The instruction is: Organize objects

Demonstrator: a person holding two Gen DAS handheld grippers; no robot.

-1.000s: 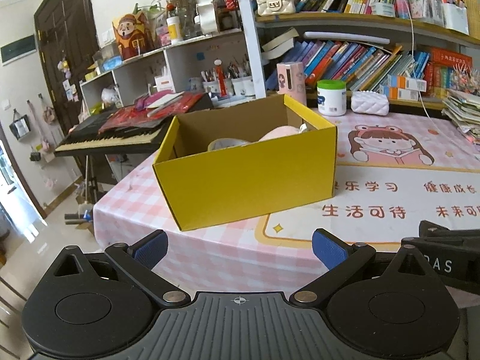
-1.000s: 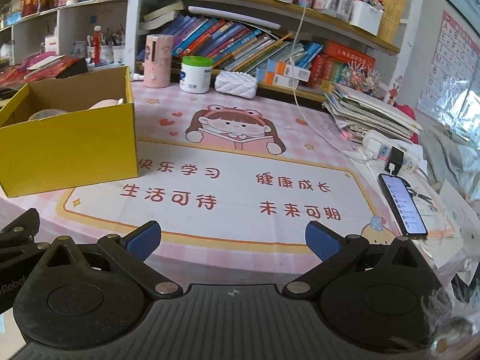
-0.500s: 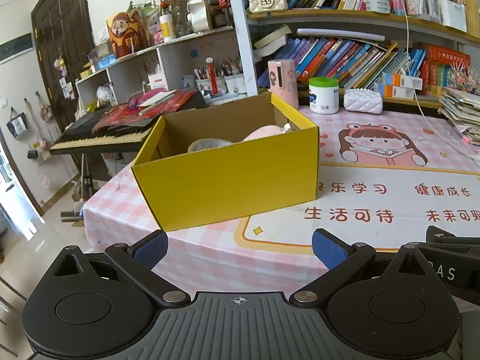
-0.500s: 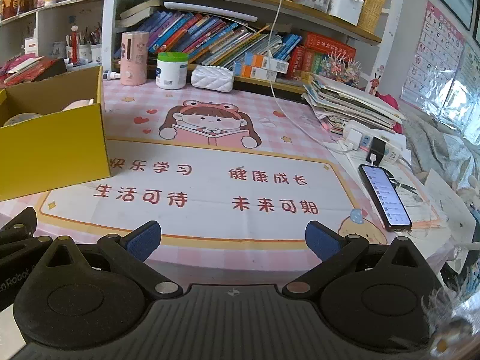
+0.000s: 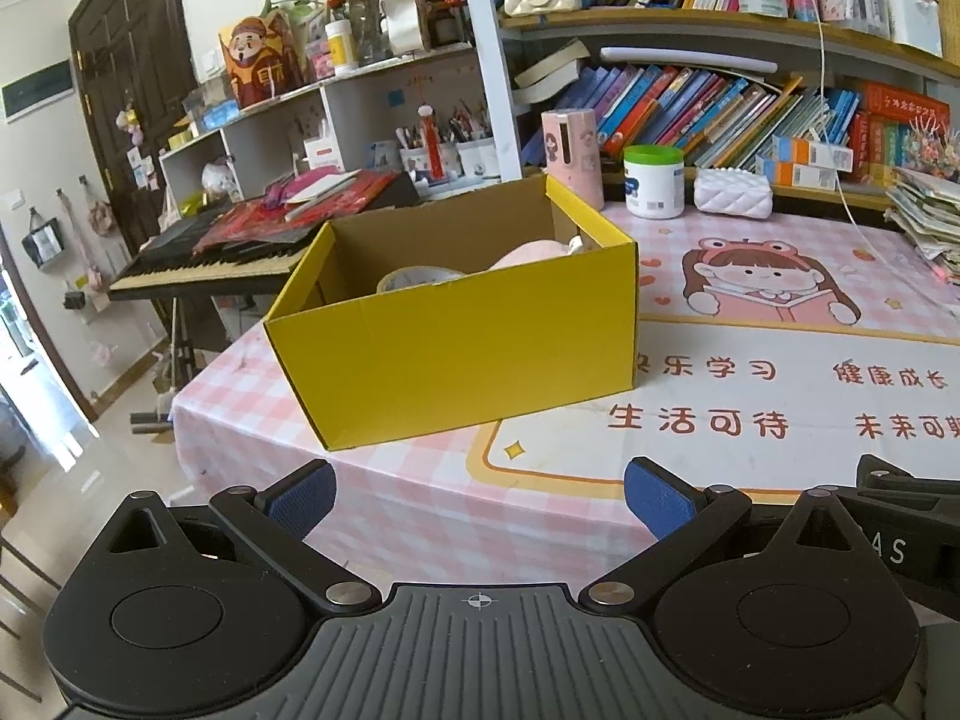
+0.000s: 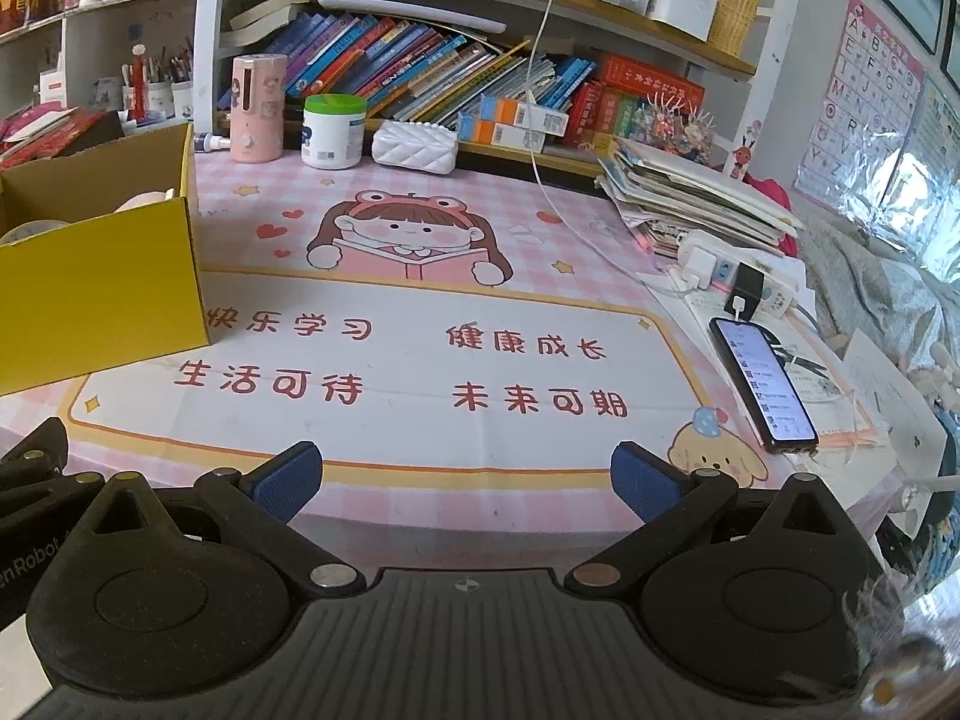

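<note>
A yellow cardboard box (image 5: 468, 354) stands open on the pink checked table (image 5: 252, 414), at its left end. Inside it I see a roll of tape (image 5: 414, 279) and a pink soft thing (image 5: 528, 253). The same box (image 6: 102, 288) fills the left edge of the right wrist view. My left gripper (image 5: 477, 495) hangs open and empty in front of the table's near edge, short of the box. My right gripper (image 6: 465, 480) is open and empty too, over the near edge of the printed mat (image 6: 420, 372).
At the back stand a pink dispenser (image 6: 258, 108), a white jar with a green lid (image 6: 333, 132) and a white quilted pouch (image 6: 414, 147). A lit phone (image 6: 762, 384), a power strip (image 6: 738, 282) and a stack of papers (image 6: 690, 198) lie right. A keyboard (image 5: 210, 264) stands left.
Both grippers have drawn back from the table a little, so the box and mat look farther away. Neither gripper's fingers have moved.
</note>
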